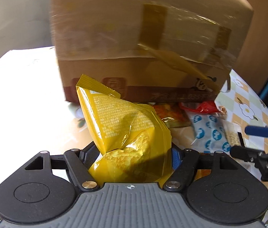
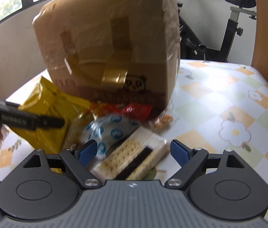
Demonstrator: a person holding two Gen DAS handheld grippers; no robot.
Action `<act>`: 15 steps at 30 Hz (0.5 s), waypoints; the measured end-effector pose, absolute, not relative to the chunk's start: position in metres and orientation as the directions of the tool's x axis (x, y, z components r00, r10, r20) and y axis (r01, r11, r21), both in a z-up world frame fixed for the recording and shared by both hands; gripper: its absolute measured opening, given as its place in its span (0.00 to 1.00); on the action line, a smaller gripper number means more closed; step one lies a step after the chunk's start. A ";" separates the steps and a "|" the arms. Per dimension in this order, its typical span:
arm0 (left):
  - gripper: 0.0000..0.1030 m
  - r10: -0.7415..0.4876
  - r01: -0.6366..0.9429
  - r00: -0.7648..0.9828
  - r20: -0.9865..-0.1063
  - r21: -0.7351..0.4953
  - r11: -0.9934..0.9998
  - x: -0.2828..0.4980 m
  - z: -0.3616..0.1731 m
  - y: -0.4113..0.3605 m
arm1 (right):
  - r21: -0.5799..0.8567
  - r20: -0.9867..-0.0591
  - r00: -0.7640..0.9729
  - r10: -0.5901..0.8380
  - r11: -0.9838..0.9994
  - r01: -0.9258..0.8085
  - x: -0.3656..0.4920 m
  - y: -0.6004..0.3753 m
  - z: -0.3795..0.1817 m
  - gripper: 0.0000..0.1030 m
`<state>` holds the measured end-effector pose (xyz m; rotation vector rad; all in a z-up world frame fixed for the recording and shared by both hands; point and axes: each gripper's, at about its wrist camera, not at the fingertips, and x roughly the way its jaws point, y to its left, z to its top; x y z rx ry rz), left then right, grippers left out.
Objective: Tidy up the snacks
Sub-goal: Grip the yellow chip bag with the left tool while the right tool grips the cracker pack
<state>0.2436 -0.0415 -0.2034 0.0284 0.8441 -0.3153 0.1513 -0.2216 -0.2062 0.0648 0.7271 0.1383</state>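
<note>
Yellow foil fills the left tool (image 1: 132, 155): a crinkled yellow snack bag (image 1: 122, 129) stands between its two fingers, the black pad on one side and the blue pad on the other both pressed into the packet's lower part, so I read this as a pinch on the bag. Its top corner leans toward the cardboard box (image 1: 149, 38), which stands just behind it at the far side of the surface (image 1: 20, 87) and looks blurred.

Near the box's foot lies a small heap of other snacks: a red packet (image 2: 135, 110), a blue-and-white wrapper (image 2: 107, 131) and, nearest the right tool (image 2: 134, 152), a clear pack of crackers (image 2: 132, 157). That tool is spread wide, its blue pads either side of the cracker pack without pressing on it; whether they brush it I cannot tell.

The step in hand looks like gathering: one bag gripped on the left, the right lining up on the crackers. Next, the right tool would need to sink a little and pinch across the pack's short width, gently, since crackers break. The left bag should be lifted without squeezing harder, then carried to wherever the snacks belong, probably the box, though its opening is not visible.
</note>
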 end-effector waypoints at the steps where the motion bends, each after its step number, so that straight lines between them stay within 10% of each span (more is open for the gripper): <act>1: 0.74 -0.262 0.275 0.623 -0.737 -0.107 0.955 0.242 -0.204 -0.038 | 0.094 -0.665 0.734 0.140 0.990 -0.104 0.151 -0.220 -0.208 0.83; 15: 0.74 -0.244 0.183 0.646 -0.724 -0.163 0.969 0.226 -0.208 -0.009 | -0.013 -0.712 0.689 0.134 0.979 -0.203 0.174 -0.196 -0.222 0.81</act>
